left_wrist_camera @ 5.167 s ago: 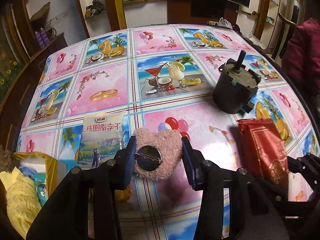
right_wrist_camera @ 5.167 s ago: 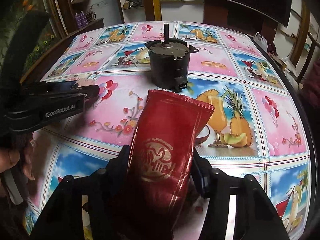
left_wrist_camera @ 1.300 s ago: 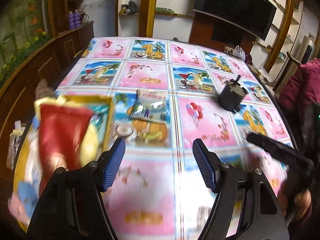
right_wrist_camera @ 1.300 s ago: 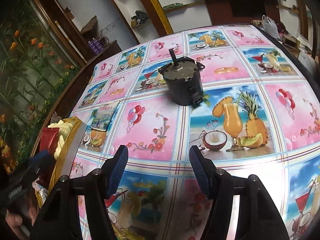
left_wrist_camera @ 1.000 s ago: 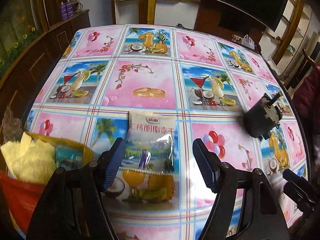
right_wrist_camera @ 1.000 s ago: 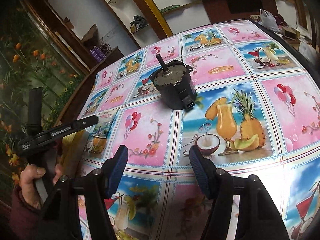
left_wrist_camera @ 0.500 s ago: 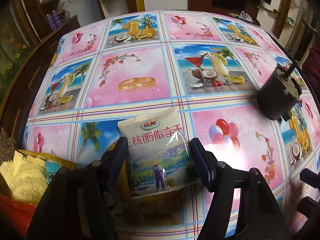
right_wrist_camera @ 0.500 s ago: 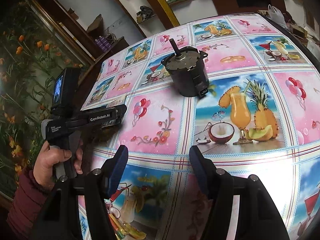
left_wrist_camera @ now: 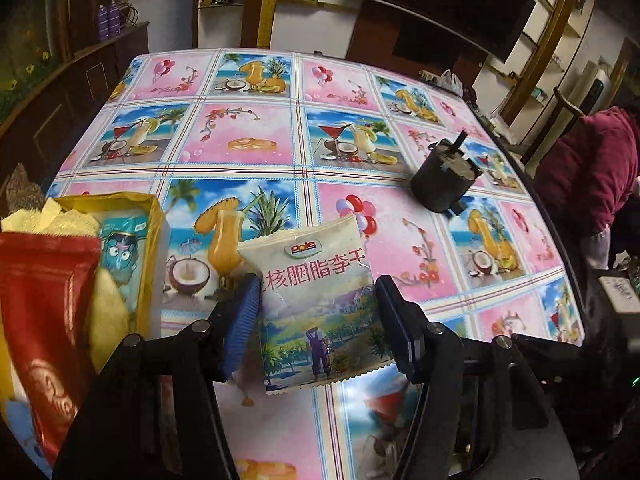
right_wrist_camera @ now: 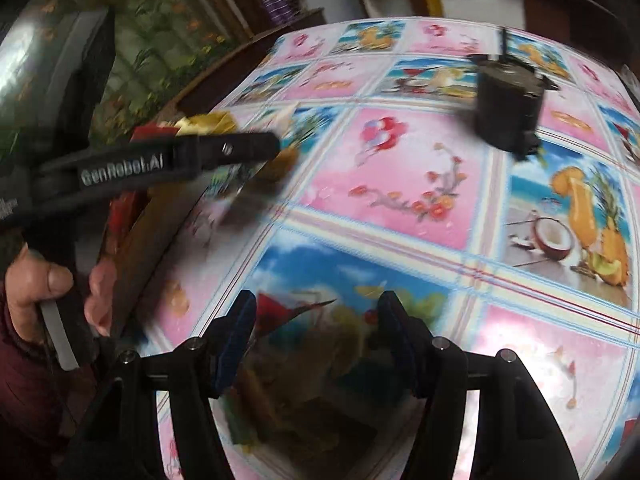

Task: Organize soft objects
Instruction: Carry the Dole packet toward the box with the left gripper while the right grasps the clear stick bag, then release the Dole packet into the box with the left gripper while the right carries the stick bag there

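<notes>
A white Dole snack bag (left_wrist_camera: pixel 320 320) sits tilted between the fingers of my left gripper (left_wrist_camera: pixel 318 282), lifted a little off the tablecloth. The jaws are closing, with both pads against the bag's sides. To its left stands a yellow box (left_wrist_camera: pixel 154 216) holding a red pouch (left_wrist_camera: pixel 44 300), a yellow cloth (left_wrist_camera: pixel 108 312) and a teal packet (left_wrist_camera: pixel 122 248). My right gripper (right_wrist_camera: pixel 316 300) hangs open over the table with nothing between its fingers; its view is blurred. In that view the left gripper (right_wrist_camera: pixel 256 146) shows side-on, held by a hand (right_wrist_camera: pixel 52 284).
A black motor with a shaft (left_wrist_camera: pixel 442 184) stands on the patterned tablecloth (left_wrist_camera: pixel 248 144) at the right, seen also in the right wrist view (right_wrist_camera: pixel 506 108). A person in maroon clothing (left_wrist_camera: pixel 600 164) sits beyond the table's right edge. Shelves and a cabinet stand behind.
The left gripper's fingers closed onto the snack bag, raised it off the cloth and carried it left toward the yellow box. The right gripper rolled and swung left; the motor now shows upper right.
</notes>
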`<state>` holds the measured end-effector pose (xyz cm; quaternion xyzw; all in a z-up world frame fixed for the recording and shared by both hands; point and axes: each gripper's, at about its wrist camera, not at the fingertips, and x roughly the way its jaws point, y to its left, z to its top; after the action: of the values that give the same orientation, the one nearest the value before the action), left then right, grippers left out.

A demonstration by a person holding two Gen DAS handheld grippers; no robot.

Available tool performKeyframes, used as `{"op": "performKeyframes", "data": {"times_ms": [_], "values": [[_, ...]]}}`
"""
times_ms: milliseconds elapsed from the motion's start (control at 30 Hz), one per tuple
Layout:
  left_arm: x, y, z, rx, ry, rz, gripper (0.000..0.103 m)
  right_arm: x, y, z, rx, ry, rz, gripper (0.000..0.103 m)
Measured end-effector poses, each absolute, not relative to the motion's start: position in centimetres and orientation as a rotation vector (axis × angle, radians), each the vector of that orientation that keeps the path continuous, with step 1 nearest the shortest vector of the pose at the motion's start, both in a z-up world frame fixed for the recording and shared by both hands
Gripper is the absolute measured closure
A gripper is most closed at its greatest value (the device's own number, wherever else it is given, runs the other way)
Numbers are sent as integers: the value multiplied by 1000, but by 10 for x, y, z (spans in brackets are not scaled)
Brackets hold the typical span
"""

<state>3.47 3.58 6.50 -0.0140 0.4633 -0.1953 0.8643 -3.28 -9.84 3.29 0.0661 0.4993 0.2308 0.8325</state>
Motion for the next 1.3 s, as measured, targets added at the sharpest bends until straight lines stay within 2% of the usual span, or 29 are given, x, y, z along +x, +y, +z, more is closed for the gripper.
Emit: {"op": "performKeyframes", "data": {"times_ms": [267, 300, 333, 367, 400, 433, 633, 833, 1167, 1300], "values": [[-27, 93, 101, -176, 871, -425, 44, -84, -34, 34, -303, 1053, 431, 42], [-35, 103, 104, -190, 856, -416, 44, -86, -31, 34, -312, 1058, 432, 49], [-42, 111, 107, -196, 841, -401, 44, -87, -29, 34, -297, 1070, 447, 64], [-48, 119, 109, -198, 826, -385, 44, -87, -28, 35, -282, 1082, 458, 71], [-56, 130, 112, -201, 808, -364, 44, -89, -27, 35, -285, 1086, 449, 89], [-63, 140, 113, -207, 797, -346, 44, -90, -25, 35, -284, 1089, 442, 91], [-97, 199, 114, -276, 757, -253, 44, -96, -31, 44, -181, 1089, 431, 97], [-114, 234, 102, -309, 741, -193, 44, -93, -30, 78, -62, 1041, 444, 97], [-99, 257, 70, -279, 834, -64, 43, -78, 40, 120, -1, 991, 579, 97], [-103, 265, 69, -357, 787, -89, 43, -64, 85, 118, 14, 1015, 648, 97]]}}
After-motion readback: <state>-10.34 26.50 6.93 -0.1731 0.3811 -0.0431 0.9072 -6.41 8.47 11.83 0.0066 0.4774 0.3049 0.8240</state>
